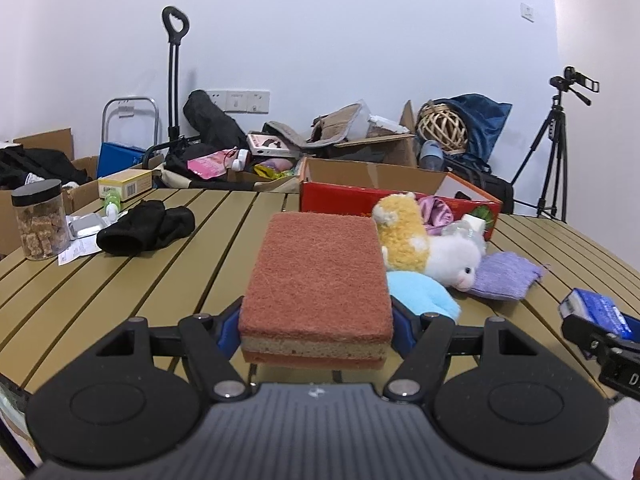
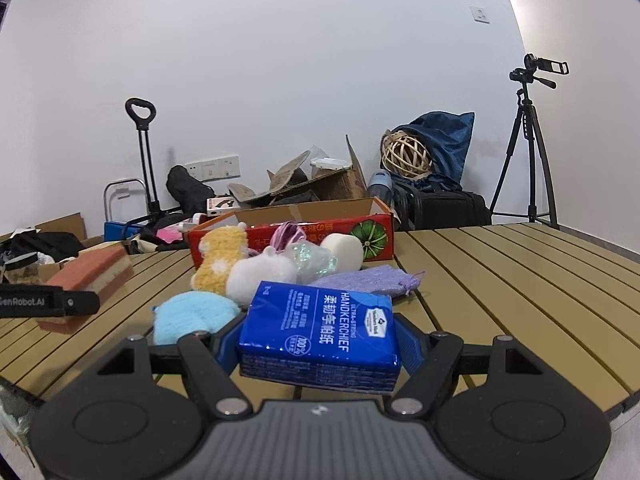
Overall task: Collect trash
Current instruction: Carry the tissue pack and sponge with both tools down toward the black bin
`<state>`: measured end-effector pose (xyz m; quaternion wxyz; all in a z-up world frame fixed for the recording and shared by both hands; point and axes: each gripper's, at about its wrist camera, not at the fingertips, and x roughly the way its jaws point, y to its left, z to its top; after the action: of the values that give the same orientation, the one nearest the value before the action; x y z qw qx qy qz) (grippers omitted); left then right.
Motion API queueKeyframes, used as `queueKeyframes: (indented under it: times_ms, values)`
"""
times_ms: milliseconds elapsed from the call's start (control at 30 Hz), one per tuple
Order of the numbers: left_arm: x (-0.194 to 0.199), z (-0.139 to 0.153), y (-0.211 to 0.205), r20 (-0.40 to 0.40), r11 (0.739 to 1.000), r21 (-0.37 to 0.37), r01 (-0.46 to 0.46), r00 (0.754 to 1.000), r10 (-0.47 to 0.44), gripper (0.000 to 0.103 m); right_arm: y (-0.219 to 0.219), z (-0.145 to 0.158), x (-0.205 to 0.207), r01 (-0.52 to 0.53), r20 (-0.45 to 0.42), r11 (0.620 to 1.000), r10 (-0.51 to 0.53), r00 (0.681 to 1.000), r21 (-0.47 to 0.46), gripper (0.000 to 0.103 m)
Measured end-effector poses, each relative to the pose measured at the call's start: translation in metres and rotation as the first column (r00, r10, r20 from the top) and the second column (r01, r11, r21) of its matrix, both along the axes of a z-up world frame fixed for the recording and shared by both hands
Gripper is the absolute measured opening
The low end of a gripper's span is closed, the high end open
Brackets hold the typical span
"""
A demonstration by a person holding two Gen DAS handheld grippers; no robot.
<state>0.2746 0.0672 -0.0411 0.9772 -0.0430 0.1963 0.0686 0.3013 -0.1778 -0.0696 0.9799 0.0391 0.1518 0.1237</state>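
we see the left gripper [image 1: 316, 320] clamped on a scouring sponge [image 1: 316, 280], its blue pads pressing the sponge's two long sides. the sponge has a rust-red rough top, a tan middle layer and a red base, and it hangs above the slatted table [image 1: 120, 280] without touching it. the right gripper [image 2: 318, 338] grips a blue pack of handkerchief tissues [image 2: 320, 328] the same way, pads against both sides, with the pack lifted clear of the slats. in the left wrist view the pack and the right gripper show at the far right edge; in the right wrist view the sponge and the left gripper's arm show at the left.

just beyond both grippers a light blue fluffy cloth [image 1: 424, 292] lies on the table, touching a plush toy [image 1: 432, 244] in yellow and white that lies on its side. a lilac knitted pouch [image 1: 504, 276] rests beside the toy's head. behind them stands an open red cardboard box [image 1: 340, 198] with a watermelon print; a pink cloth, crinkled clear plastic and a white block are piled against its front.

farther left on the table are black socks [image 1: 148, 226], a clear jar [image 1: 38, 220] with a black lid holding brown chunks, a yellow carton [image 1: 124, 184], foil packets and a receipt. past the table, cartons and bags crowd the wall, and a tripod [image 1: 556, 148] with a camera stands at the right.
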Motion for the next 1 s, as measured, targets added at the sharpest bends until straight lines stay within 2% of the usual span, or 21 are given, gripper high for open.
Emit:
queueKeyframes:
  times_ms: [167,400,567,800,1000]
  values:
    - [-0.018,-0.001,-0.014,0.017,0.999,0.031,0.042,0.999,-0.043,0.071,0.002,-0.004,-0.019,0.0,0.02,1.0,0.0,1.0,-0.026,0.073]
    - [-0.051,-0.01,-0.025,0.007,0.996,0.033,0.084,0.996,-0.084,0.071,0.002,-0.003,-0.043,-0.038,0.039,0.998,0.039,0.998,-0.044,0.073]
    - [-0.076,-0.021,-0.028,0.004,0.993,0.073,0.095,0.995,-0.096,0.071,0.003,-0.007,-0.062,-0.071,0.024,0.995,0.072,0.997,-0.066,0.074]
    - [-0.101,-0.031,-0.025,-0.026,0.993,0.073,0.09,0.996,-0.089,0.071,0.007,-0.011,-0.092,-0.118,0.009,0.986,0.12,0.993,-0.114,0.073]
    - [-0.122,-0.044,-0.025,-0.073,0.993,0.073,0.094,0.993,-0.089,0.071,0.008,-0.018,-0.113,-0.168,-0.06,0.975,0.16,0.985,-0.149,0.074]
